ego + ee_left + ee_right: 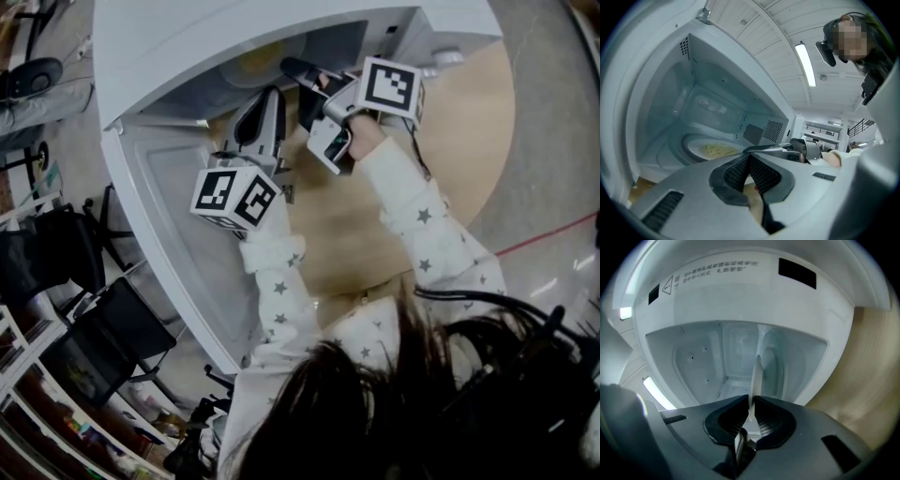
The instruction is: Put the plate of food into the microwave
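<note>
A white plate of pale noodles (715, 151) lies low inside the open white microwave (178, 37), over the turntable; whether it rests on it I cannot tell. From the head view it shows as a yellowish patch of the plate (255, 62) in the cavity. My right gripper (291, 67) reaches into the opening and is shut on the plate's rim. In the right gripper view the plate (756, 373) appears edge-on between the pads of the right gripper (751, 401). My left gripper (271, 94) hovers just outside the opening. Its pads meet with nothing between them, so the left gripper (750, 157) is shut.
The microwave door (169, 225) hangs open toward the lower left, below my left gripper. The microwave stands on a round wooden table (469, 122). Black chairs (103, 328) stand on the floor to the left.
</note>
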Demonstrator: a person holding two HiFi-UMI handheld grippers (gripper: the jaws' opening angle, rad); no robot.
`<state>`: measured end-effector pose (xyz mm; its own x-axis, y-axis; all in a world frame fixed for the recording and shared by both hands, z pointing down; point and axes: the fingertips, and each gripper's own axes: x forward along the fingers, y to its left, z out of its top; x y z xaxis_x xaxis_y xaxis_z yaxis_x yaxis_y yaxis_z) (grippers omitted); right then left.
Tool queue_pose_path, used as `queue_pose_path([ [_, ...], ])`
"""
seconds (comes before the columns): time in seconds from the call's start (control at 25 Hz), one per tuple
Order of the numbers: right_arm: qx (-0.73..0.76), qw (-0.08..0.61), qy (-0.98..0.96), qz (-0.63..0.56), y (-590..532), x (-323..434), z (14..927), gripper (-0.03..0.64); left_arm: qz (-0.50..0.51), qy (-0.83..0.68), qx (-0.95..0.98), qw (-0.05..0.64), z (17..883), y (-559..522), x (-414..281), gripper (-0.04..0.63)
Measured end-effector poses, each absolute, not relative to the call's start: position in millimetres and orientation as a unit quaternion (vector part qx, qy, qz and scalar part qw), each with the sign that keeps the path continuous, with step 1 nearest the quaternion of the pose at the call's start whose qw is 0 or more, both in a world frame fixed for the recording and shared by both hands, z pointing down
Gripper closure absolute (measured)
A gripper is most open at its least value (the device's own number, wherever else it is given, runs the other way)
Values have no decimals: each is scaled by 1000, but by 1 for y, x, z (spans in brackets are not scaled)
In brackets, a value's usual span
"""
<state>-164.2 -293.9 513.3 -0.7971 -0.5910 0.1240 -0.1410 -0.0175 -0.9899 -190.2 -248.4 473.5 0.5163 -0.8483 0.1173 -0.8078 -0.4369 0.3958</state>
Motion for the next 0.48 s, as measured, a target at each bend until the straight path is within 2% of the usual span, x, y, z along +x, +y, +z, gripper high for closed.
queue_pose_path([
  [0.32, -282, 136, 709, -632, -295, -166, 519, 587, -47, -489, 846, 207, 478, -249, -186, 601],
  [0.36, -285, 134, 710, -630, -295, -165, 519, 539, -46, -489, 846, 207, 479, -249, -185, 601],
  [0.48, -296, 124, 708, -629, -294, -163, 519, 526, -46, -489, 846, 209, 479, -250, -184, 600],
])
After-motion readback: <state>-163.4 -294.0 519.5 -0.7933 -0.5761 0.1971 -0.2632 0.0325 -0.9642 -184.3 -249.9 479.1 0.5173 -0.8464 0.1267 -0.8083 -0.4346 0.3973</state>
